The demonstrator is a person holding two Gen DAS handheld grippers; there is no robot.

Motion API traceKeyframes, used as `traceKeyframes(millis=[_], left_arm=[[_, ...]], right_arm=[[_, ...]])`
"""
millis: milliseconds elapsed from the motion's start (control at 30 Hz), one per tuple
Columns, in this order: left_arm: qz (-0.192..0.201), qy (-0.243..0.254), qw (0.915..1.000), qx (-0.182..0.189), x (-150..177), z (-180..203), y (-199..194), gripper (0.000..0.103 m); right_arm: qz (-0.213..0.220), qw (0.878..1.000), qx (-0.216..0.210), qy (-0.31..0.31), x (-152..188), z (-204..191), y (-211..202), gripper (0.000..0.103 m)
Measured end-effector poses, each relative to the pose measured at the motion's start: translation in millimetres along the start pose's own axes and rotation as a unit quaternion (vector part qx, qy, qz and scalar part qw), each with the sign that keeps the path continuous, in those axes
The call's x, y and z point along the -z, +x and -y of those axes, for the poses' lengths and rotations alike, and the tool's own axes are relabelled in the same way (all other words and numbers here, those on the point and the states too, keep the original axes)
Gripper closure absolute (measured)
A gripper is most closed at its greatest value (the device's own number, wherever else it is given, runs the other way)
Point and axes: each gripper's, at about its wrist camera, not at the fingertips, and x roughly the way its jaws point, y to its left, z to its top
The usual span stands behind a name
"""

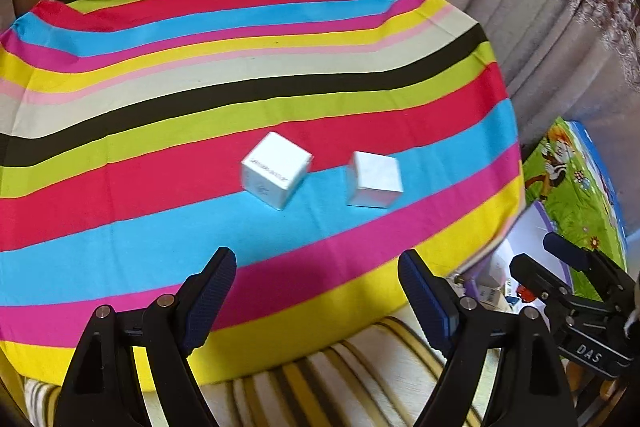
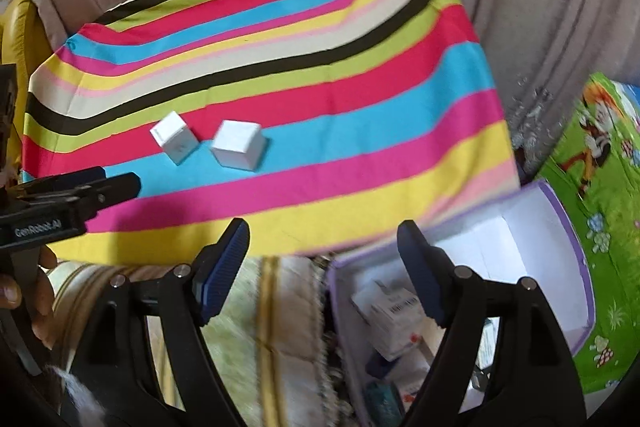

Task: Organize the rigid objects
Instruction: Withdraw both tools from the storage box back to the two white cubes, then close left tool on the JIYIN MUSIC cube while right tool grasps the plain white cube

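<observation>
Two small white boxes stand side by side on the striped cloth: one with printed text (image 1: 276, 169) (image 2: 174, 141) and a plain one (image 1: 374, 179) (image 2: 238, 145). My left gripper (image 1: 316, 259) hangs open over the cloth's near edge, short of both boxes, nothing between its fingers. It also shows at the left of the right wrist view (image 2: 120, 179). My right gripper (image 2: 323, 231) is open and empty, above the near left corner of a purple-rimmed storage box (image 2: 560, 227) that holds several small cartons (image 2: 394, 311). In the left wrist view the right gripper (image 1: 538, 253) shows at the far right.
The striped cloth (image 1: 160, 147) covers a raised round surface. A cream and yellow striped cushion (image 1: 340, 379) lies below its near edge. A green cartoon mat (image 2: 600, 187) lies to the right, and beige curtains (image 1: 520, 7) hang behind. A hand (image 2: 36, 291) holds the left gripper.
</observation>
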Motion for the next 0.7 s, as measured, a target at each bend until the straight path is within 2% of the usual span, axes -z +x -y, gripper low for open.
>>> traceKeyframes(millis=[433,700], left_arm=[[-0.016,0.028,0.9993,-0.018,-36.1,-22.1,35.8,0.020],[-0.037,0.056,0.9974,-0.028,-56.0,-27.1,68.2,0.027]], right_arm=[[-0.027,0.999,-0.020,-0.016,-24.5,-48.7,42.4,0.023],[-0.052,0.998,-0.021,-0.013,-32.2,-59.2,72.6,0.023]])
